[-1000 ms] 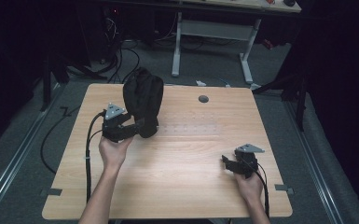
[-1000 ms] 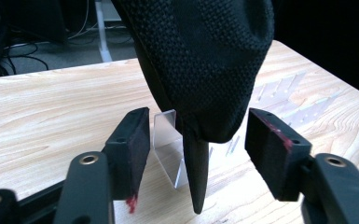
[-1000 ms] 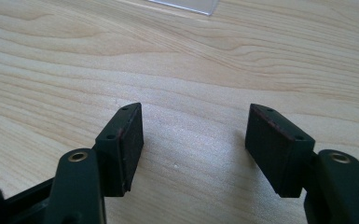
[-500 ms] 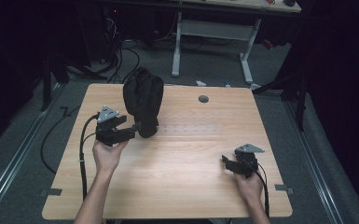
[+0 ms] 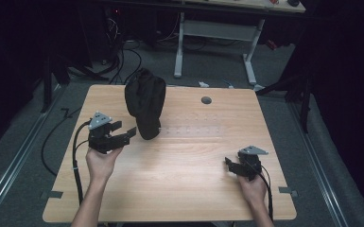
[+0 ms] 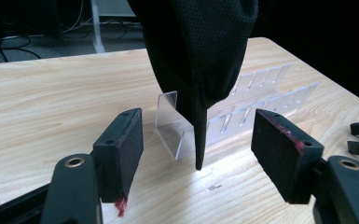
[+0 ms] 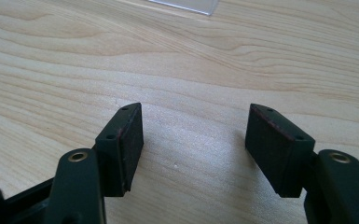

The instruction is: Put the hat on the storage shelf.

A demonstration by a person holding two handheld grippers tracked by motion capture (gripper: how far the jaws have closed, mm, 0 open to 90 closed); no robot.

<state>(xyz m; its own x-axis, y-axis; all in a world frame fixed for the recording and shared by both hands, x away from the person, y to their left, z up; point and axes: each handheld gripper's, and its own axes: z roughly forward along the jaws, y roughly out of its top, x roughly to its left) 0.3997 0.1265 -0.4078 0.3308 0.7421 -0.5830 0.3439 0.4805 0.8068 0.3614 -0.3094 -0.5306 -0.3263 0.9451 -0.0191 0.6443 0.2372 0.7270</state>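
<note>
A round grey grommet (image 5: pixel 206 100) sits in the wooden worktop (image 5: pixel 189 189) toward twelve o'clock. Beyond the far edge stands a white-legged desk frame (image 5: pixel 215 33), with black cables (image 5: pixel 123 52) strewn over the floor at eleven o'clock.

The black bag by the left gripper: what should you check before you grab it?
1. Left gripper open: ok, jaws stand wide apart.
2. Aimed at the black bag: ok, its hanging bottom tip sits between the jaws, farther off.
3. Touching the bag yet: not ok, the jaws are apart from it.
4. Clear plastic stand out of the way: not ok, it sits right behind the bag's tip.
5. Right gripper free: ok, open over bare table.
6. What holds the bag upright: cannot tell.
</note>
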